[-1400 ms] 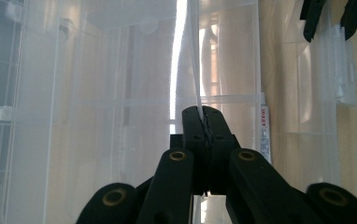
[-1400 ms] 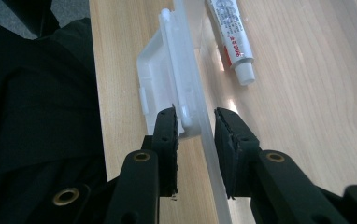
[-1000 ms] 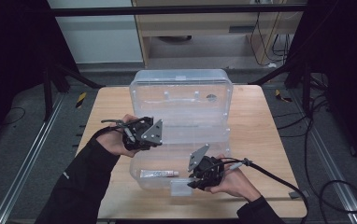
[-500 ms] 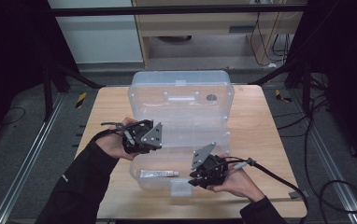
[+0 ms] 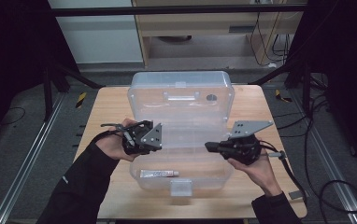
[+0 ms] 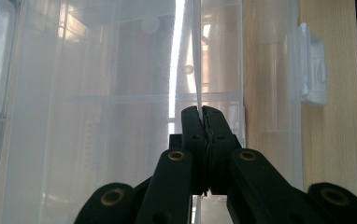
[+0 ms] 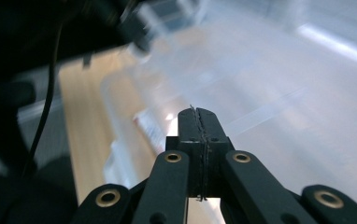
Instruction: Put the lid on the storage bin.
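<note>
The right gripper (image 5: 210,146) has lifted away from the near part of the clear plastic box (image 5: 181,135) and now hangs over the box's right side, pointing left. Its jaws have just been closing and now meet with nothing between them, as the right gripper view shows (image 7: 198,122). A second ago this gripper sat lower, down by the near wall of the box. The small tube (image 5: 159,173) lies on the box floor at the near left, well apart from those jaws, so it looks as if the tube has been let go and the placing step is done.

The left gripper (image 5: 154,140) has not moved. In the left gripper view its jaws (image 6: 202,123) are closed on the thin edge of the box's left wall, which rises straight up between them, so this hand appears to be steadying the box.

The lid (image 5: 182,95) stands open at the far side, leaning back, and the white latch (image 5: 181,187) hangs at the near edge. Closing the lid seems the likely next thing.

The box rests on a light wooden tabletop (image 5: 106,112). Around it are a grey floor with metal rails, cables at the right, a pale cabinet at the far side, and dark surroundings.
</note>
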Demonstrator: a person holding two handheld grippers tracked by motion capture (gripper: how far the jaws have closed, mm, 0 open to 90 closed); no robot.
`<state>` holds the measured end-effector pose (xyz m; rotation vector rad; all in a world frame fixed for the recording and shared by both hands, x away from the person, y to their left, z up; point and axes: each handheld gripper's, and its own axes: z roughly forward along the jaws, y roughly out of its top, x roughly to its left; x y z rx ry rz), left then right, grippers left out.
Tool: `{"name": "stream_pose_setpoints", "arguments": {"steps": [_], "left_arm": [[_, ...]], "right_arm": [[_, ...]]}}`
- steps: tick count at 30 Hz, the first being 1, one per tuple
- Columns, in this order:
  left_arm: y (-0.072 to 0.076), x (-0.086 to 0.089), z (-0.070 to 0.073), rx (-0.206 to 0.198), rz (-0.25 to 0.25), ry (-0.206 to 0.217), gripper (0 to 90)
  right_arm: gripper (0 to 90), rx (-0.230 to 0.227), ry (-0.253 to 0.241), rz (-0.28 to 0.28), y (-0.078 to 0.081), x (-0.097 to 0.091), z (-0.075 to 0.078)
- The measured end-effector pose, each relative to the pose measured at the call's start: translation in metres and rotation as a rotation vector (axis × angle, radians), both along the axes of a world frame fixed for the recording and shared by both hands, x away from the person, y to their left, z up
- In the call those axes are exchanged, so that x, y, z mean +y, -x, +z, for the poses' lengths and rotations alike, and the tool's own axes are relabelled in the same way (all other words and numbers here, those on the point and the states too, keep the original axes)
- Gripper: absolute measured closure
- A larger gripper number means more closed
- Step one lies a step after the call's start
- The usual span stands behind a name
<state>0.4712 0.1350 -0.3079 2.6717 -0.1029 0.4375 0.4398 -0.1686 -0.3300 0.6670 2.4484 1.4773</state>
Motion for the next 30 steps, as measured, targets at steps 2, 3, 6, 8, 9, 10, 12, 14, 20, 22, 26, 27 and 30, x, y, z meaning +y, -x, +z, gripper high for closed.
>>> {"name": "stream_pose_setpoints", "arguments": {"steps": [2,3,6,8,9,10,12,14,20,22,26,27,30], "left_arm": [[0.001,0.0,0.0,0.003,0.003,0.001,88.7],[0.001,0.0,-0.001,0.003,0.001,0.004,88.6],[0.002,0.0,-0.001,0.004,-0.001,0.0,88.6],[0.002,0.001,-0.002,0.007,0.0,0.003,88.5],[0.003,0.001,-0.002,0.011,0.001,0.005,88.5],[0.003,0.001,-0.002,0.012,0.004,0.008,88.4],[0.003,0.001,-0.003,0.015,0.004,0.015,88.1],[0.003,0.002,-0.003,0.019,0.003,0.015,88.1],[0.005,0.002,-0.005,0.022,0.001,0.015,87.9],[0.006,0.003,-0.006,0.021,0.0,0.018,87.5],[0.007,0.003,-0.007,0.028,-0.004,0.019,87.5],[0.008,0.003,-0.008,0.03,-0.002,0.019,87.4],[0.009,0.003,-0.009,0.028,-0.005,0.015,86.7]], "right_arm": [[90.0,-0.012,-0.039,-0.051,-0.005,-0.007,0.004],[90.0,-0.012,-0.055,-0.073,-0.009,-0.01,0.006],[89.9,-0.019,-0.087,-0.143,-0.019,-0.017,0.008],[89.9,-0.02,-0.101,-0.178,-0.025,-0.021,0.009],[89.9,-0.018,-0.108,-0.2,-0.029,-0.023,0.008],[89.9,-0.016,-0.115,-0.217,-0.033,-0.024,0.008],[89.9,-0.012,-0.121,-0.252,-0.04,-0.029,0.007],[89.9,-0.006,-0.127,-0.271,-0.045,-0.032,0.006],[90.0,0.006,-0.133,-0.326,-0.051,-0.041,0.002],[90.0,0.011,-0.135,-0.342,-0.052,-0.044,0.001],[90.0,0.021,-0.137,-0.357,-0.054,-0.047,-0.002],[90.0,0.024,-0.138,-0.36,-0.054,-0.047,-0.002],[90.0,0.028,-0.136,-0.358,-0.054,-0.048,-0.002]]}}
